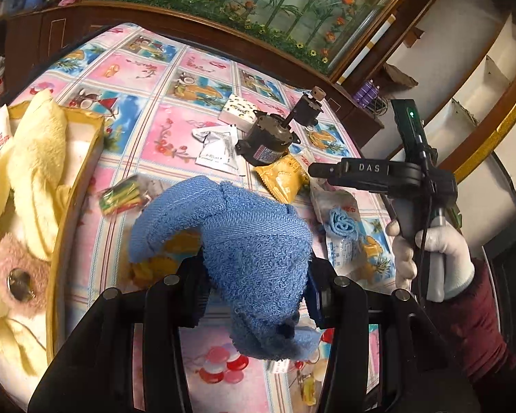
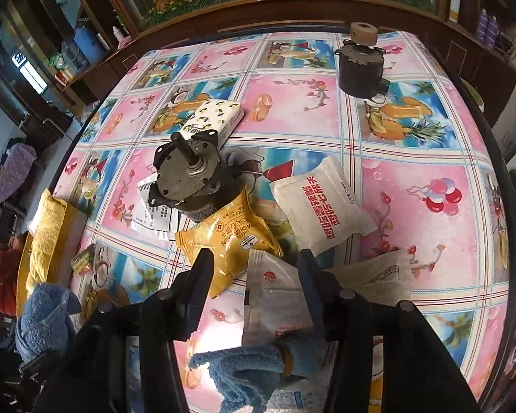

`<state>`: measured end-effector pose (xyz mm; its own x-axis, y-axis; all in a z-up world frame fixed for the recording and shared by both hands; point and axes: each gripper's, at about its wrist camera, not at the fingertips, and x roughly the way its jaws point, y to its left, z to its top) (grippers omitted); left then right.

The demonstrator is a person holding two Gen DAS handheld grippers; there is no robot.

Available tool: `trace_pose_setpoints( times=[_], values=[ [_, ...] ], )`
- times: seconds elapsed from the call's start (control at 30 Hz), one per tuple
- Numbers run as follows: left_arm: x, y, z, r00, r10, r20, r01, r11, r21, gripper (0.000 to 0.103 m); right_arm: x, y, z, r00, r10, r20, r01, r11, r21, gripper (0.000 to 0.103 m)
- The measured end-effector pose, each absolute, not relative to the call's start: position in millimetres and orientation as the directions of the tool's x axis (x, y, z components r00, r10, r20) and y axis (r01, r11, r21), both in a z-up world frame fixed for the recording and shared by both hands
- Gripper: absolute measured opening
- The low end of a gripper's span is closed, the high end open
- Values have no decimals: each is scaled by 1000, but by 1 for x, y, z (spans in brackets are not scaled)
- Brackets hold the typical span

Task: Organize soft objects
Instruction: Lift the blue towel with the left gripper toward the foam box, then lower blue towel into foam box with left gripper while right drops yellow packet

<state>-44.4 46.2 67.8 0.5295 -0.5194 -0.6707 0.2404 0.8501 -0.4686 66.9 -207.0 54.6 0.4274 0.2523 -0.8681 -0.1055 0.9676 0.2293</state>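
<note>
My left gripper (image 1: 254, 296) is shut on a blue terry towel (image 1: 244, 247) and holds it above the patterned table; the towel also shows at the left edge of the right wrist view (image 2: 44, 316). At the left stands a yellow-rimmed box (image 1: 86, 158) with a cream plush toy (image 1: 34, 172) in it. My right gripper (image 2: 254, 268) is open over a clear packet (image 2: 275, 303) that holds a small blue cloth (image 2: 244, 371). The same packet (image 1: 340, 227) lies below the right gripper (image 1: 318, 171) in the left wrist view.
On the pink and blue tablecloth (image 2: 412, 179) lie a dark motor (image 2: 189, 179), a second motor (image 2: 361, 65), a yellow snack bag (image 2: 230, 241), a white snack bag (image 2: 323, 206), a tissue pack (image 2: 216, 117) and a small colourful packet (image 1: 124, 196). Dark wooden cabinets stand behind.
</note>
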Motion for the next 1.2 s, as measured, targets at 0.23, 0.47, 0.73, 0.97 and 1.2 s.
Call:
trace_pose_setpoints(
  times=[0.23, 0.47, 0.73, 0.97, 1.2],
  values=[
    [-50, 50, 63, 521, -525, -673, 242, 847, -473, 45, 77, -198, 43, 387, 233, -892, -91, 972, 215, 51],
    [-55, 50, 61, 510, -522, -684, 247, 850, -465, 45, 102, -151, 27, 356, 142, -924, -232, 971, 60, 69],
    [-58, 54, 57, 508, -523, -685, 239, 849, -471, 45, 84, -133, 25, 402, 143, -905, -285, 958, 25, 57],
    [-70, 78, 73, 534, -549, -643, 240, 828, -507, 45, 48, -145, 43, 457, 154, -876, -270, 963, 28, 50],
    [-90, 148, 101, 613, -507, -606, 166, 833, -528, 45, 15, -164, 86, 552, 227, -802, -238, 965, 110, 49]
  ],
)
